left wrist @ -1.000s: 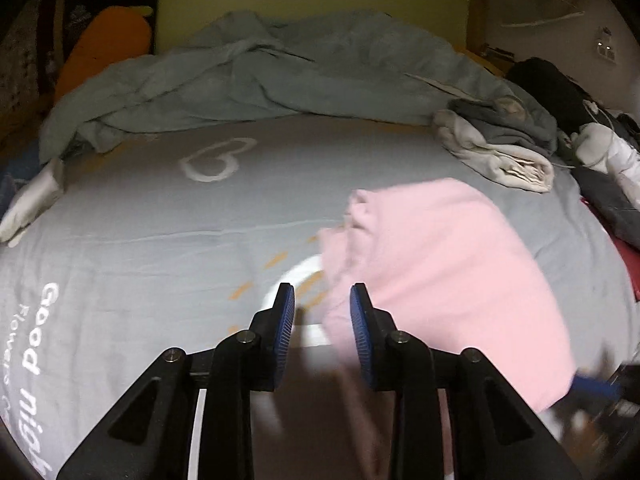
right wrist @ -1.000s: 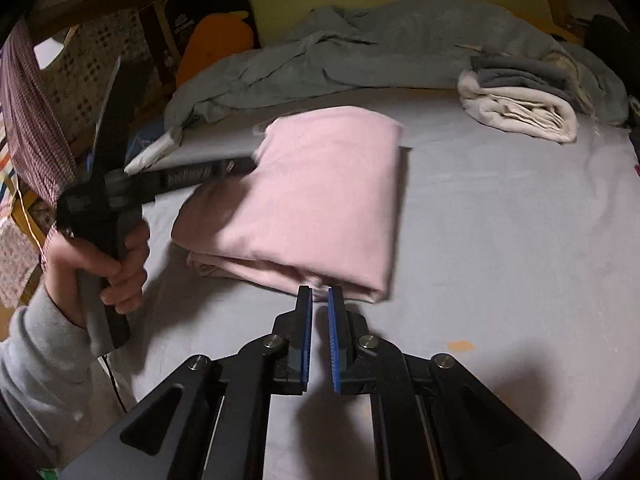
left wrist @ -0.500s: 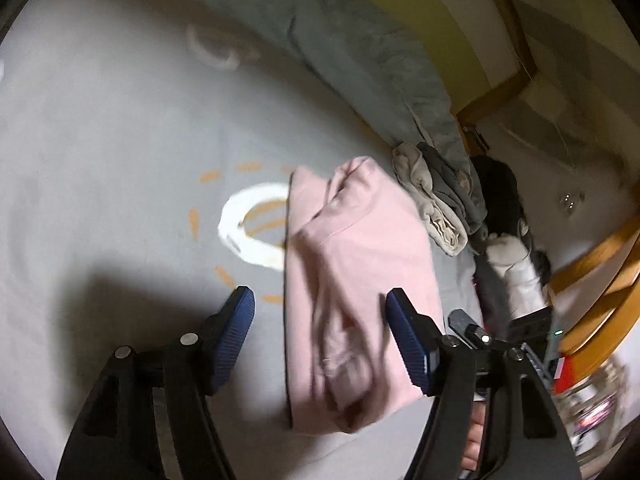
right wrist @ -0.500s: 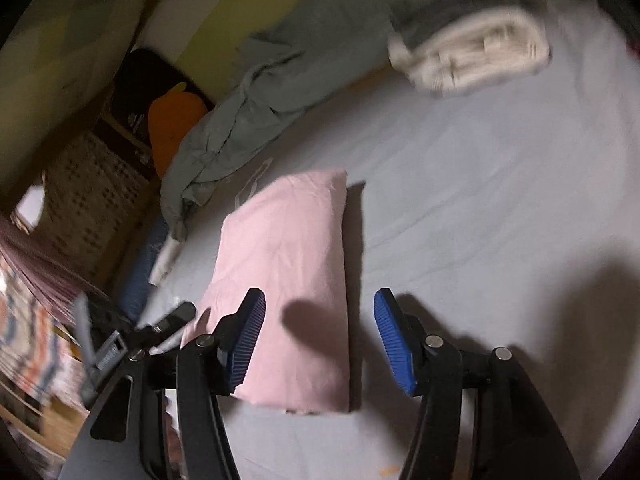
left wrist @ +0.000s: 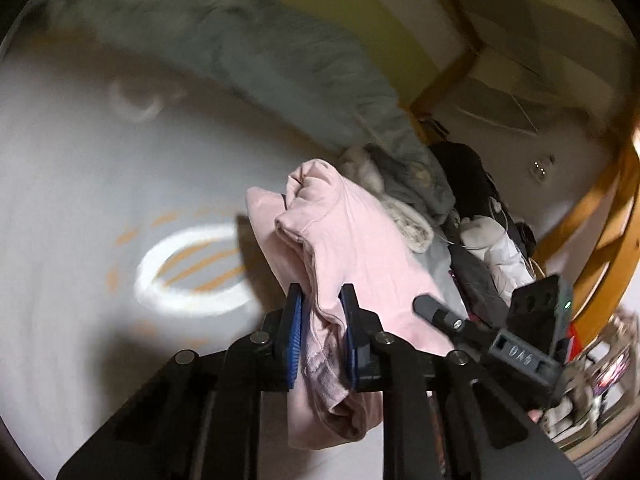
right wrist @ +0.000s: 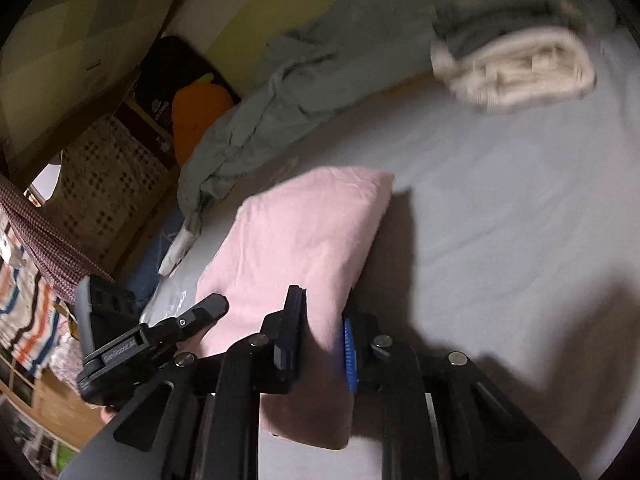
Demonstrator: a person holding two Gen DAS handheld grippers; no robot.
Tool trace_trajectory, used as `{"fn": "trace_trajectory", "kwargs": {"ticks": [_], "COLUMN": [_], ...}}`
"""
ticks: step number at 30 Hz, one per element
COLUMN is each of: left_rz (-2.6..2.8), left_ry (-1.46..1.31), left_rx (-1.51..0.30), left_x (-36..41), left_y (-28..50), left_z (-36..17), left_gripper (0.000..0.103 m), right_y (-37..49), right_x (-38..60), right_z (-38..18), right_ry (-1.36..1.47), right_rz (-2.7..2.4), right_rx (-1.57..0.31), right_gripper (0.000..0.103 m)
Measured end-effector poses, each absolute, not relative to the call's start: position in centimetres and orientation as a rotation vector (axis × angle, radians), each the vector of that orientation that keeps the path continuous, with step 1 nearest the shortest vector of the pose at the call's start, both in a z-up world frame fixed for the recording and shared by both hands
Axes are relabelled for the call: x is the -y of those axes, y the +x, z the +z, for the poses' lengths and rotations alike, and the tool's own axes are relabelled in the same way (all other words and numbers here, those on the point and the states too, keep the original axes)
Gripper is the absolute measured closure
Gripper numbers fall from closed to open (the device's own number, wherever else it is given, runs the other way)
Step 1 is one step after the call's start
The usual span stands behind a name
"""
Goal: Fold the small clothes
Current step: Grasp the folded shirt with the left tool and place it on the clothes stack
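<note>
A folded pink garment (left wrist: 360, 248) lies on the grey bed sheet (left wrist: 60, 200). My left gripper (left wrist: 320, 332) is shut on the garment's near edge, with its cuffs and hem bunched between the blue pads. In the right wrist view the same pink garment (right wrist: 304, 232) is a thick folded bundle, and my right gripper (right wrist: 320, 336) is shut on its near end. Each gripper shows in the other's view: the right one (left wrist: 512, 344) at the garment's right, the left one (right wrist: 132, 344) at its left.
A stack of folded cream and grey clothes (right wrist: 516, 64) sits at the far side of the bed. A crumpled grey-green blanket (right wrist: 288, 92) lies along the headboard, with an orange cushion (right wrist: 196, 112) beside it. A pile of dark and white clothes (left wrist: 484, 232) lies past the garment.
Both grippers were open wide around the pink garment half a second ago. Now both have closed on its near edge. Both views are blurred by motion.
</note>
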State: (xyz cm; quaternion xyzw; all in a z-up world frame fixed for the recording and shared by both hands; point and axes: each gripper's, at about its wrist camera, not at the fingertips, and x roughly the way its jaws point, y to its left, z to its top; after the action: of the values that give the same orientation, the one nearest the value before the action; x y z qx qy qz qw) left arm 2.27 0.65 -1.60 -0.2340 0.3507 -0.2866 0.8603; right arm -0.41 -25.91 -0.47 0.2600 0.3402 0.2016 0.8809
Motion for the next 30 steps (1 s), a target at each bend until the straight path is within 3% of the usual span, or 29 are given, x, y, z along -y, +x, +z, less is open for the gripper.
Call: {"fn": "trace_trajectory", "kwargs": {"ticks": [9, 16, 23, 30], "left_rz": [-0.741, -0.802, -0.763, -0.686], "left_ry": [-0.362, -0.275, -0.16, -0.116], "left_rx": [-0.559, -0.51, -0.52, -0.614], "left_x": [10.3, 19.0, 24.8, 26.2], "left_y": [8.6, 15.2, 22.0, 25.8], "left_z": [7.4, 10.4, 10.2, 4.7], "left_gripper": [0.086, 0.086, 0.086, 0.085], "right_y": [1.5, 5.7, 12.9, 18.2], "right_x": [35.3, 41.7, 46.8, 48.5], "right_z": [9.6, 14.5, 13.4, 8.7], "right_ry": [0.54, 0.396, 0.427, 0.443], "right_rz": [0.32, 0.188, 0.094, 0.06], "right_rx": [-0.497, -0.432, -0.444, -0.547], "right_gripper": [0.085, 0.085, 0.085, 0.084]}}
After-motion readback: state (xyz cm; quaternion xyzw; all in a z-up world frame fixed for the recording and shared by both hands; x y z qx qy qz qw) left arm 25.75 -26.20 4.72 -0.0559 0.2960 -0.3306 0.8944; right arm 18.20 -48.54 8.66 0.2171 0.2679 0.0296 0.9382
